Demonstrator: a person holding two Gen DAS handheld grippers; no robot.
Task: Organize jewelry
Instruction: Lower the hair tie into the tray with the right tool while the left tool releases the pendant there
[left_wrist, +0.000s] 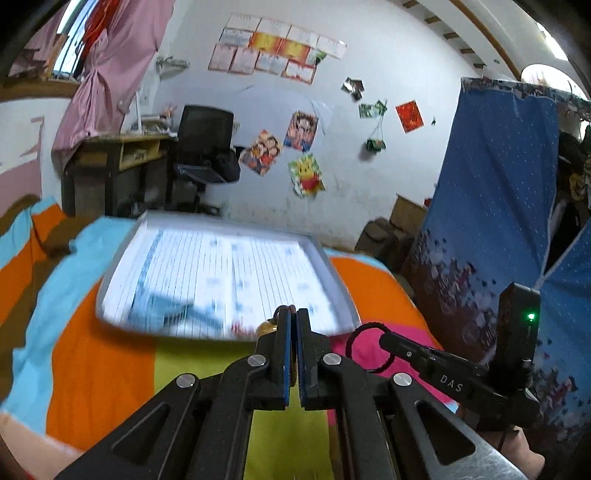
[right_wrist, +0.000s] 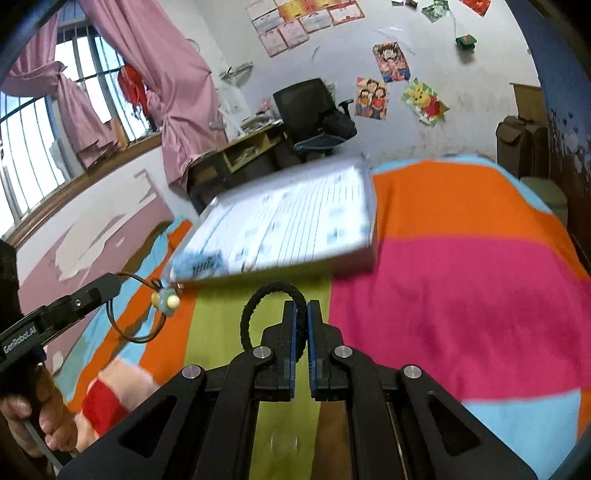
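A: What lies ahead of the two grippers?

B: A bed with a blanket (right_wrist: 461, 280) in blocks of orange, pink, green and pale blue. On it, beyond both grippers, lies a shallow white tray (left_wrist: 218, 273) with a lined, compartmented floor; it is blurred, so I cannot tell what the compartments hold.

A: And the left gripper (left_wrist: 293, 314)?

B: Clenched. In the right wrist view its tip pinches a thin brown cord bracelet (right_wrist: 133, 325), which hangs in a loop below it, clear of the blanket, with a pale green and cream bead charm (right_wrist: 168, 301) on the side nearer the tray. In its own view only a gold-brown bit shows between the blue pads.

A: The right gripper (right_wrist: 301, 306)?

B: Also clamped, on a black braided band (right_wrist: 255, 295). The loop stands up to the left of the fingers, above the green stripe and just short of the tray's near edge. From the left wrist view the band (left_wrist: 360, 332) shows at that gripper's tip, over the pink stripe.
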